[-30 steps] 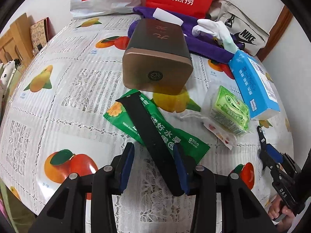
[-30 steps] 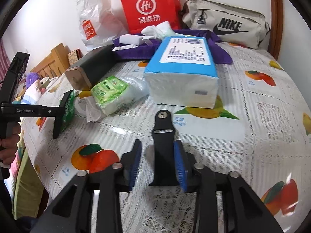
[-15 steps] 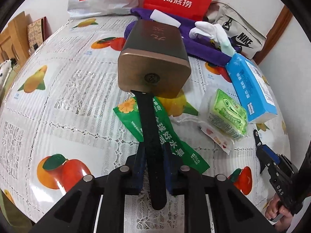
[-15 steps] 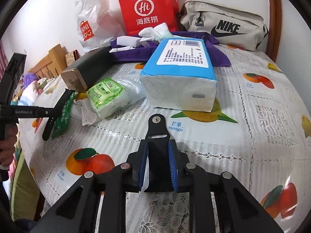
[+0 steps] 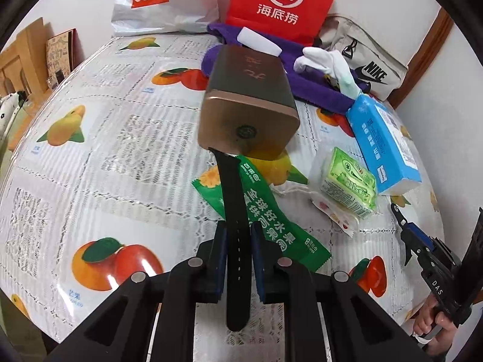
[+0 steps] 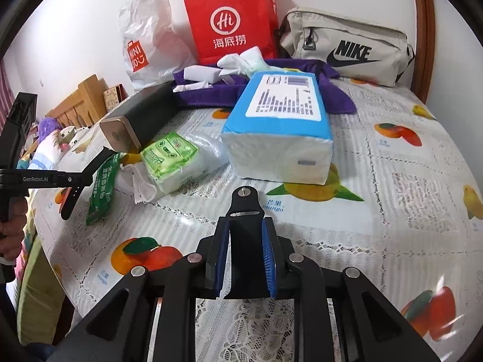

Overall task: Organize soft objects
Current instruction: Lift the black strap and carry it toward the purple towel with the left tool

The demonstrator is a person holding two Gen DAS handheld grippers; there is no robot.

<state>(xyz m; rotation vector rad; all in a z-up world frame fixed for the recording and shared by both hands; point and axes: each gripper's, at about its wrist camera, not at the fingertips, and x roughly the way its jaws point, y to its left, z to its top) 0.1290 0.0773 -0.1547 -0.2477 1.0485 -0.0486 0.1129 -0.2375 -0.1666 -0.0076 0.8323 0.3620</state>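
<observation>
Left wrist view first: the left hand-held gripper (image 5: 237, 259) has its blue pads pressed onto a long black strap (image 5: 234, 211), and the jaws are closing that last bit, already narrow. The strap runs forward from the pads across a green snack packet (image 5: 265, 214) lying on the fruit-print tablecloth (image 5: 99, 157), and its far tip sits right at the base of a bronze box (image 5: 250, 108); can't tell if it actually touches. Right of that is a small green tissue pack (image 5: 350, 181), then a bigger blue tissue pack (image 5: 383, 141). Further back there's a purple towel (image 5: 311, 87) with a white sock (image 5: 329, 63) on it, then a red paper bag (image 5: 280, 3), a white Miniso bag (image 5: 163, 0) and a beige Nike bag (image 5: 371, 66) against the wall. The right hand-held gripper (image 5: 404, 229) pokes in at the lower right edge, with a hand (image 5: 431, 322) on its grip.

Right wrist view: that same gripper is clamped narrow on the short black buckle strap (image 6: 246, 241), which stands up between the pads with its metal pin end pointing away, over the worktop. The blue tissue pack sits just ahead. Over on the left you can see the left gripper holding the long strap up at a slant above the green packet.
</observation>
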